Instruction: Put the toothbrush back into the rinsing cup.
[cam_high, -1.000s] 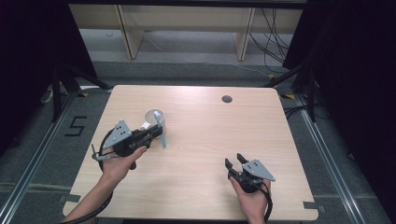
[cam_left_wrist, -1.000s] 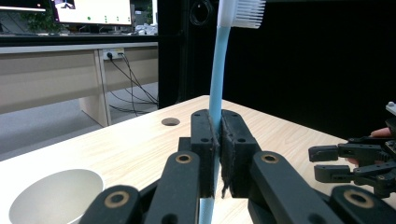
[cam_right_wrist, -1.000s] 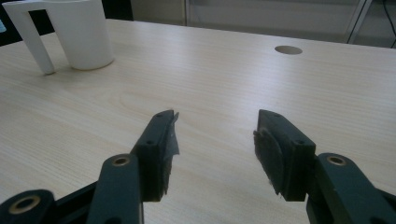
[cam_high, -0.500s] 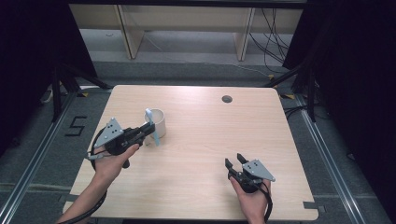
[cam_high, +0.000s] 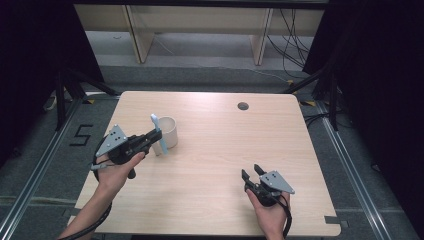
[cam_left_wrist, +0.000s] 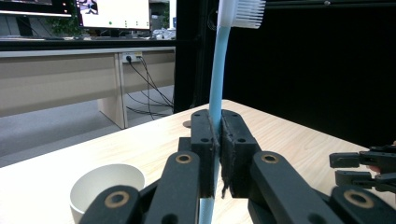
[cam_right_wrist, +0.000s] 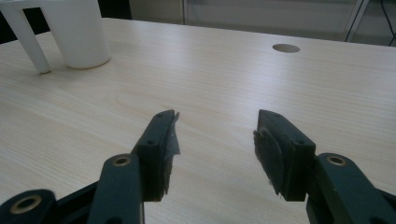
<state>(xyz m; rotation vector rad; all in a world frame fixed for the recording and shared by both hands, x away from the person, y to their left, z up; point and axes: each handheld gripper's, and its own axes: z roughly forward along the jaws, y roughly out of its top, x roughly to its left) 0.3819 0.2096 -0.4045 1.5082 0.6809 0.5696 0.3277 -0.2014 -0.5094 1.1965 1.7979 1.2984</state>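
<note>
A light-blue toothbrush (cam_high: 161, 137) with a white bristle head (cam_left_wrist: 240, 9) stands nearly upright, head up. My left gripper (cam_high: 156, 135) is shut on its handle (cam_left_wrist: 217, 70), the two jaws pressed together around it (cam_left_wrist: 215, 126). A white cup (cam_high: 169, 131) stands upright on the table just right of the toothbrush; in the left gripper view the cup (cam_left_wrist: 105, 186) sits low on the left. From the right gripper view, the toothbrush's lower end (cam_right_wrist: 30, 46) comes down to the tabletop beside the cup (cam_right_wrist: 77, 32). My right gripper (cam_high: 252, 172) rests near the front right, open and empty (cam_right_wrist: 215, 135).
The wooden table (cam_high: 225, 150) has a round cable hole (cam_high: 243, 106) at the back right. Dark frame legs and cables stand beyond the far edge. My right gripper (cam_left_wrist: 364, 168) shows at the right edge of the left gripper view.
My left gripper has shifted slightly left with the toothbrush, which now stands at the cup's left side instead of in front of it. The right gripper has stayed put.
</note>
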